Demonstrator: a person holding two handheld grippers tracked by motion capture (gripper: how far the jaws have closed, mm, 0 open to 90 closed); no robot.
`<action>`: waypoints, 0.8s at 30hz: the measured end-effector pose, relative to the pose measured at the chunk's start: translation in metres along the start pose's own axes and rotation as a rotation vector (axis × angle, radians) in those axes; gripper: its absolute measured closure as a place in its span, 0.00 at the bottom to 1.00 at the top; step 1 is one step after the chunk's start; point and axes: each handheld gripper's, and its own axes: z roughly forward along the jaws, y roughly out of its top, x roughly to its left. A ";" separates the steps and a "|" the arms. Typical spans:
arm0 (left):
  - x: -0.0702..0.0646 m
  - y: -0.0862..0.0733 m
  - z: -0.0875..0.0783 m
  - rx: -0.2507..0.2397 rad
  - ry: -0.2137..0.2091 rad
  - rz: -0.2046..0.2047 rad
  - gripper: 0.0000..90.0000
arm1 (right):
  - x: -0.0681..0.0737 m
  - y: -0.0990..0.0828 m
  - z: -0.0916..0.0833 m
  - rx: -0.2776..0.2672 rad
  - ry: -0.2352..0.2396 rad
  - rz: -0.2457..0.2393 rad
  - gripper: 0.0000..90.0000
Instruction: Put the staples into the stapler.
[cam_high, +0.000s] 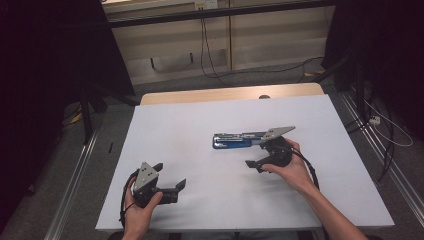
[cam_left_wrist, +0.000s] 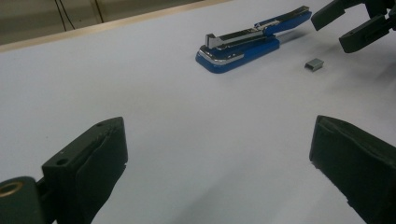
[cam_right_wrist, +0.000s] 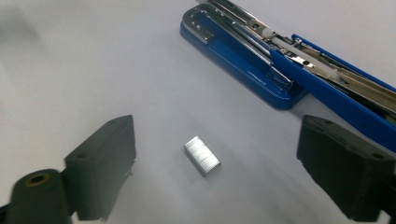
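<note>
A blue stapler (cam_high: 235, 140) lies swung open flat on the white table (cam_high: 200, 125), also seen as the stapler (cam_left_wrist: 243, 44) and the stapler (cam_right_wrist: 261, 60). A small silver block of staples (cam_right_wrist: 201, 155) rests on the table just in front of it, the same staples (cam_left_wrist: 314, 64). My right gripper (cam_right_wrist: 222, 135) hovers over that block, open, its jaws wide on either side without touching it; the right gripper (cam_high: 257, 156) sits beside the stapler's near end. My left gripper (cam_high: 170, 175) is open and empty at the front left, its jaws (cam_left_wrist: 219, 154) aimed toward the stapler.
The table's wooden far edge (cam_high: 230, 93) lies behind the white surface. Cables (cam_high: 210, 50) trail over the floor beyond, and metal rails (cam_high: 380, 150) run along the right side. Bare table surface lies between the two grippers.
</note>
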 end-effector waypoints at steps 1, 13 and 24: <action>0.000 0.000 0.001 0.002 0.002 0.006 0.05 | 0.000 0.001 0.001 0.007 0.008 -0.006 0.17; 0.010 -0.003 0.003 0.009 0.021 -0.034 0.05 | -0.005 0.011 0.008 0.091 0.063 -0.081 0.32; 0.008 -0.003 0.006 0.015 0.009 -0.019 0.05 | -0.017 0.018 0.012 0.149 0.097 -0.127 0.48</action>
